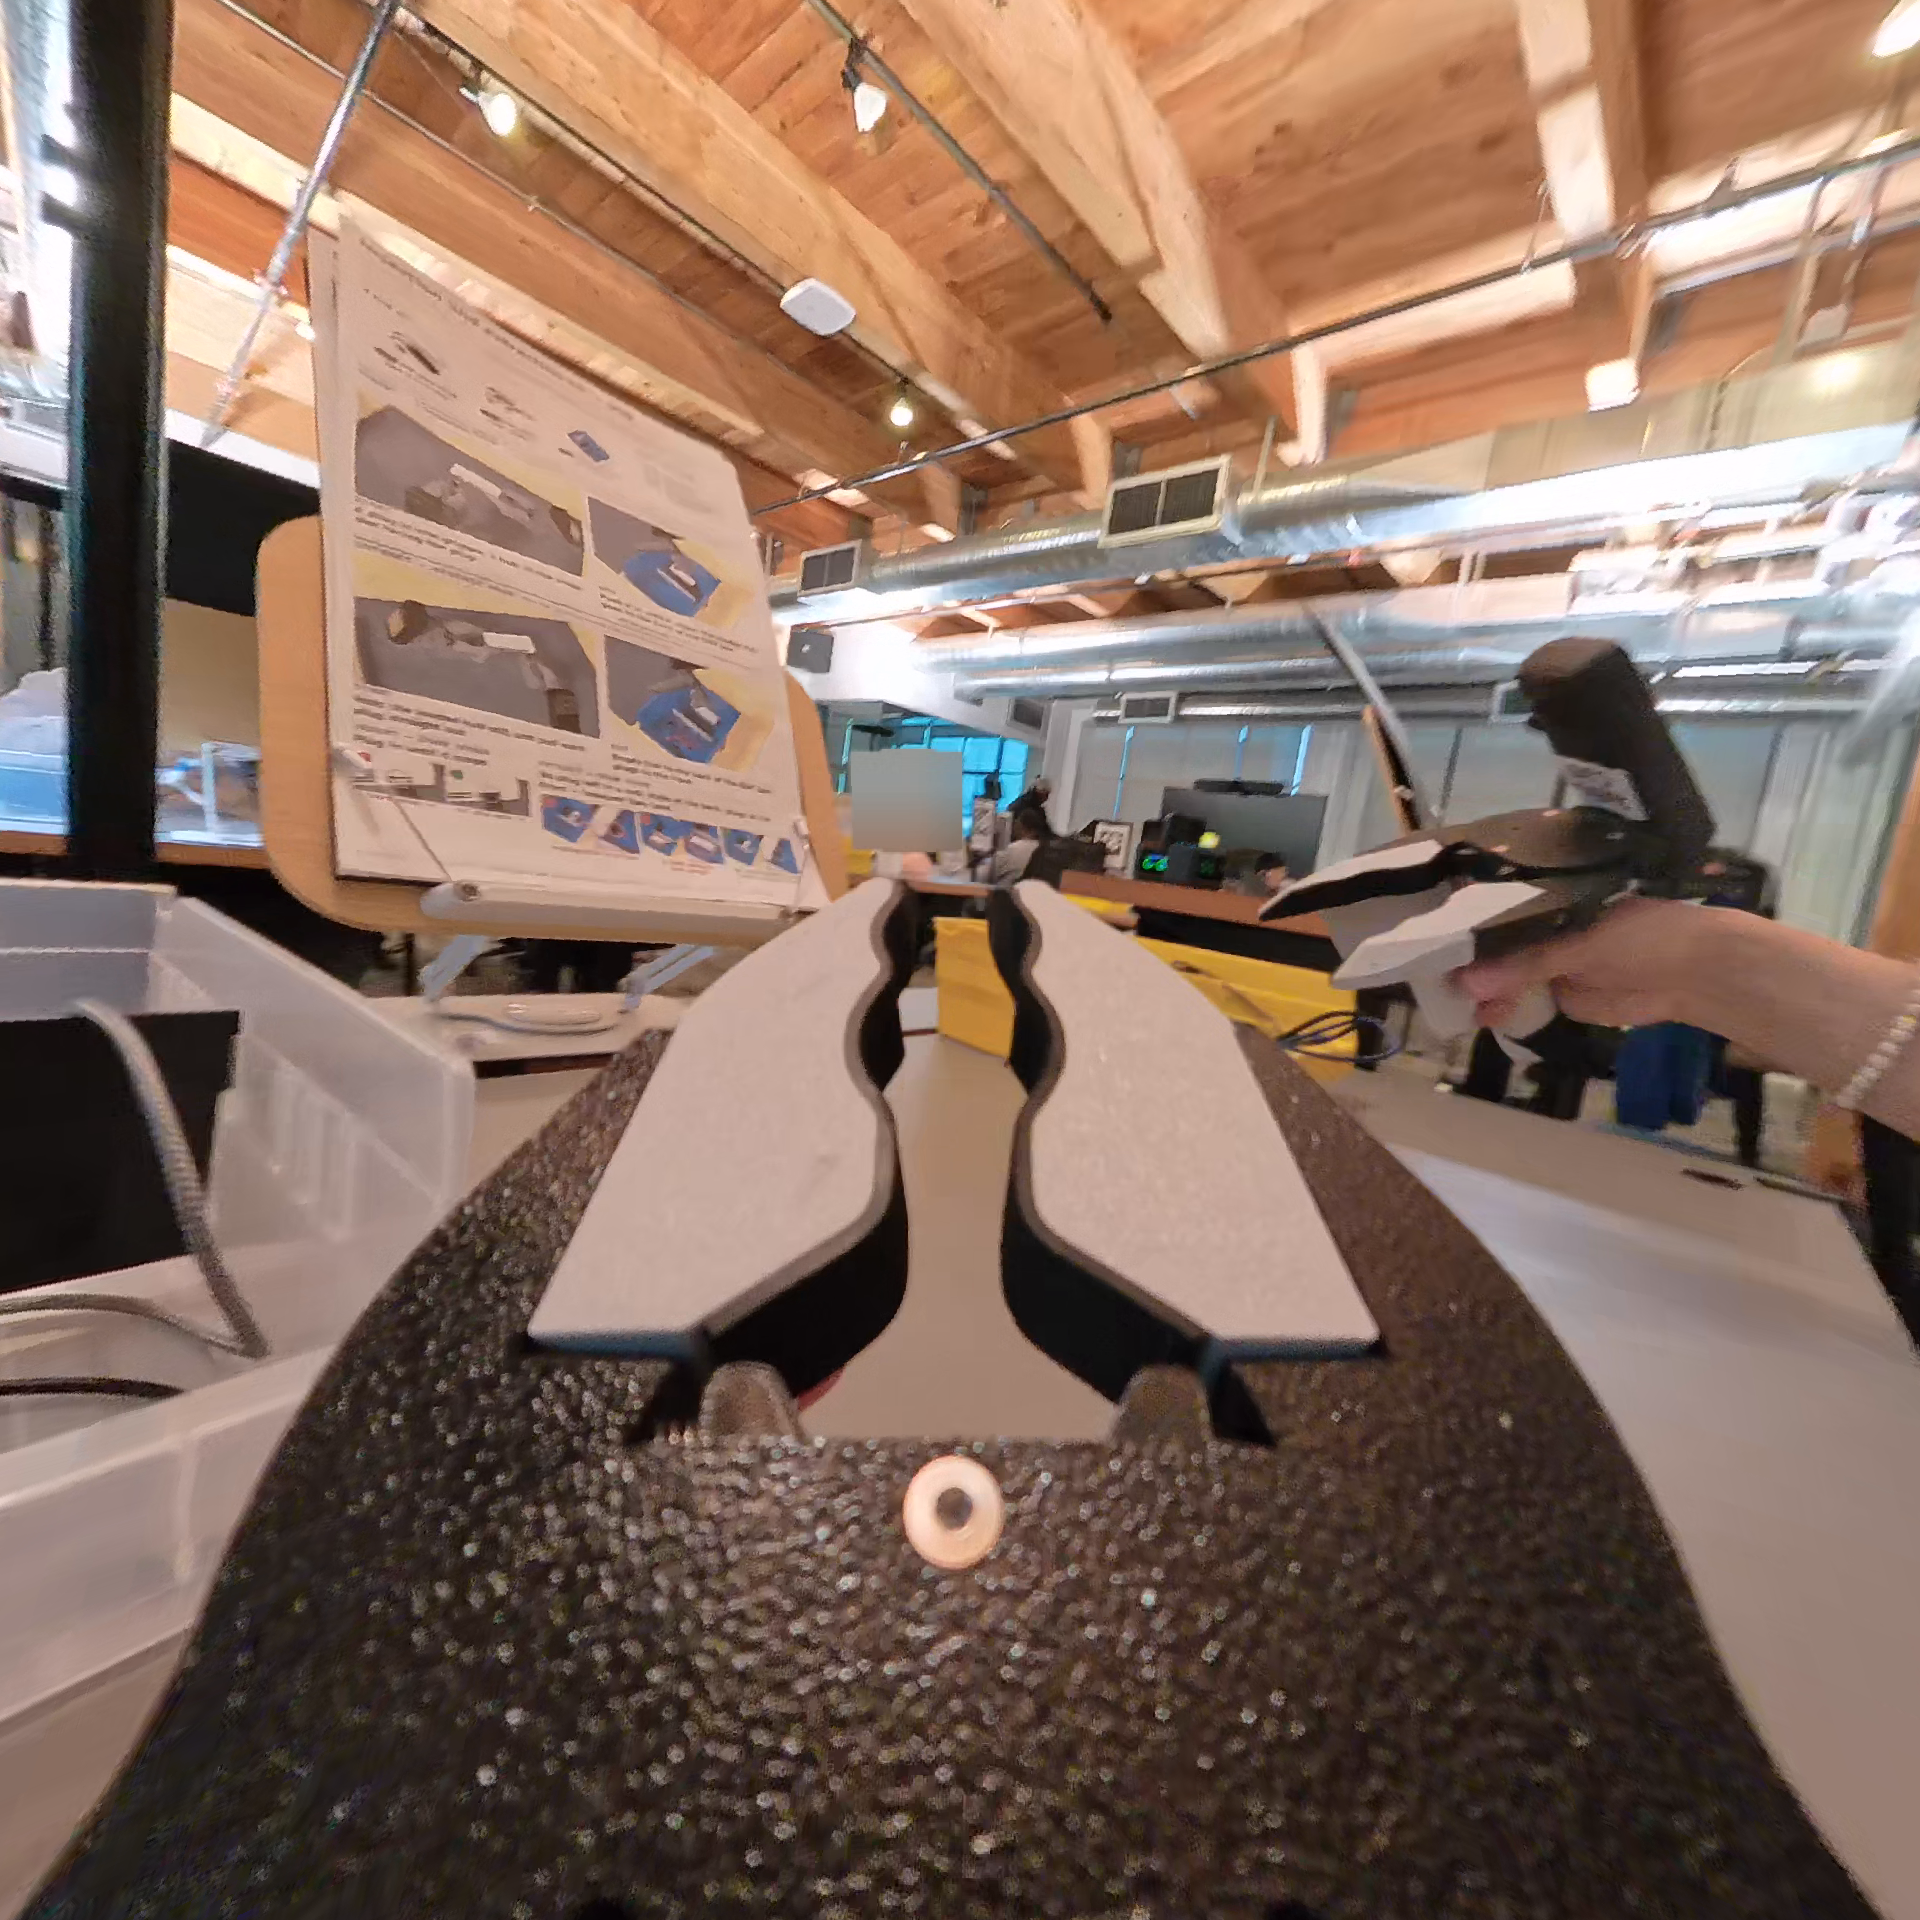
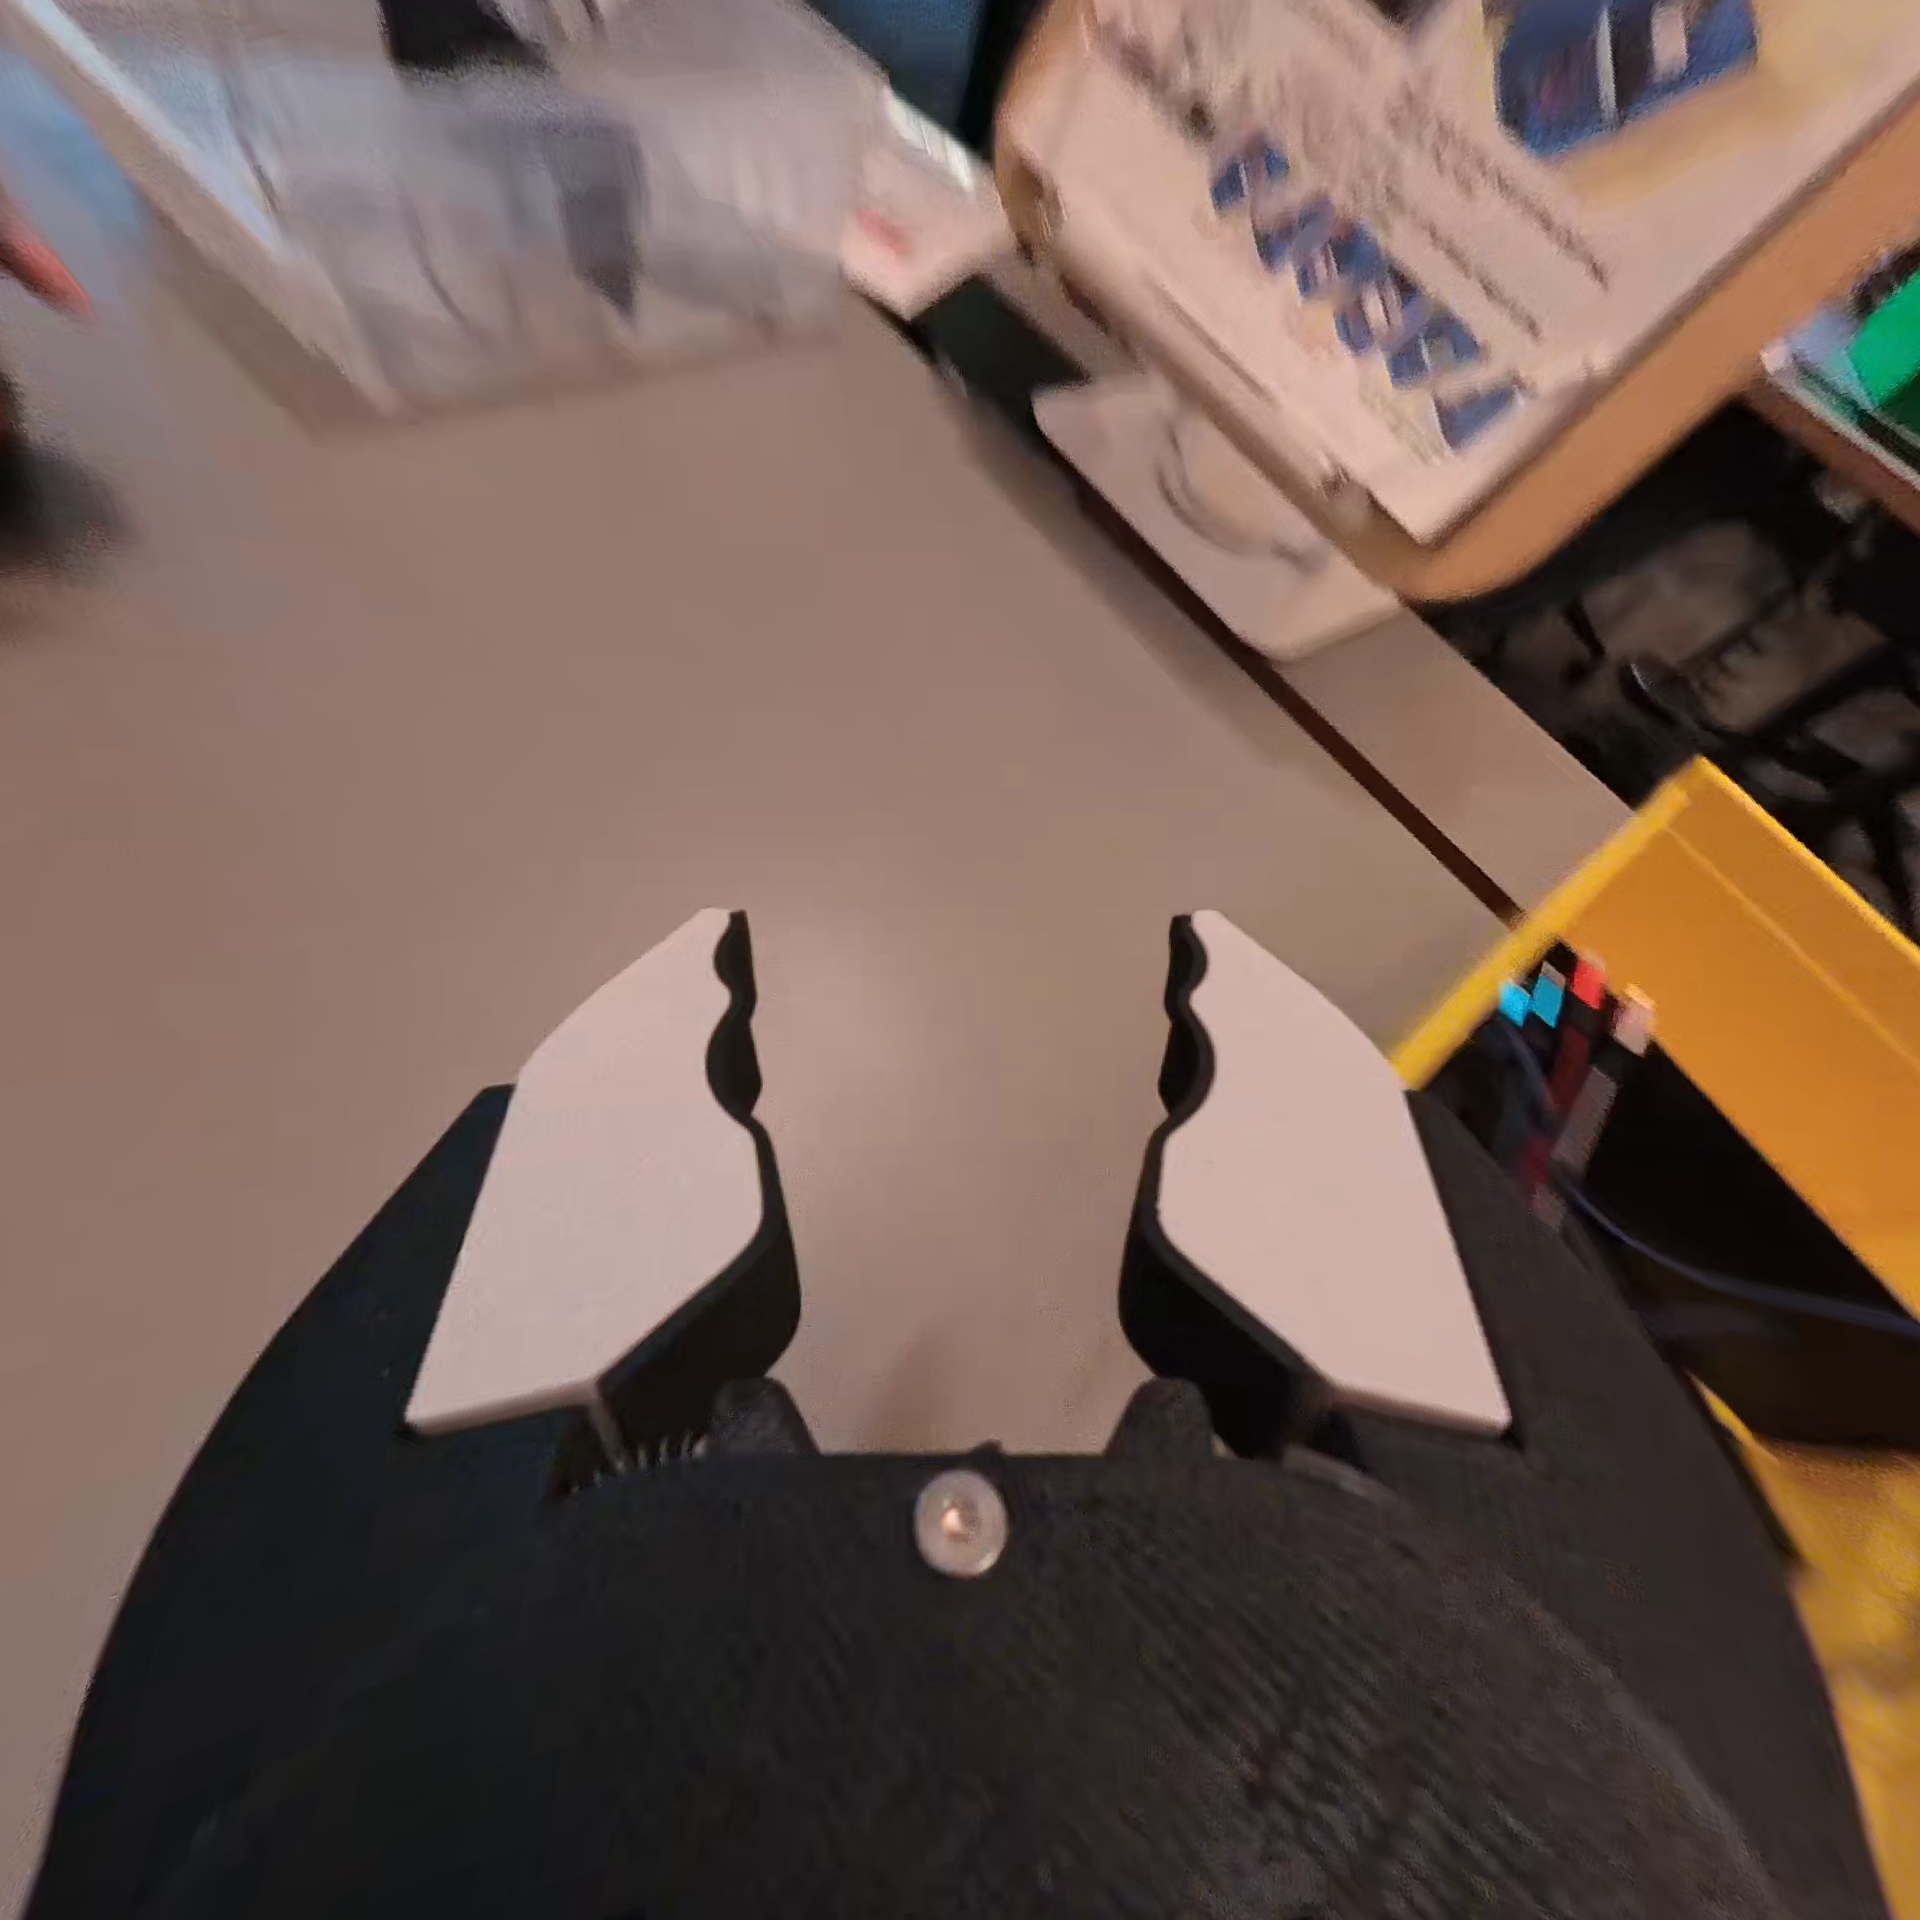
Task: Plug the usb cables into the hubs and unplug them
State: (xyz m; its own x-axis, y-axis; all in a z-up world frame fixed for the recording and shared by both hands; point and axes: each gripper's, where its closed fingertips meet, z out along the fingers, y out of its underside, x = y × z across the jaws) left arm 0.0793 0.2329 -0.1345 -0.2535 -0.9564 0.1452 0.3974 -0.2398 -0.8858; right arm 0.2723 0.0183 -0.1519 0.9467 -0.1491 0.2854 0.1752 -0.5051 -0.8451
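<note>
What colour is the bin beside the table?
Yellow bin, clearest in the right wrist view.

Plain grey table (image 2: 644, 707), clear plastic bin (image 1: 312, 1049) at its left, document stand (image 1: 301, 748) at back edge

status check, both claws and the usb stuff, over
Left claw nearly shut, empty, raised. Right claw open, empty, over bare table. Cables in yellow bin; no hub visible. Nothing in the way.

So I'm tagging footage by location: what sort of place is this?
Probably an open-plan workshop or lab office: exposed timber ceiling with silver metal ducts, desks with dark monitors behind, and a printed instruction sheet propped on the grey worktable.
</note>
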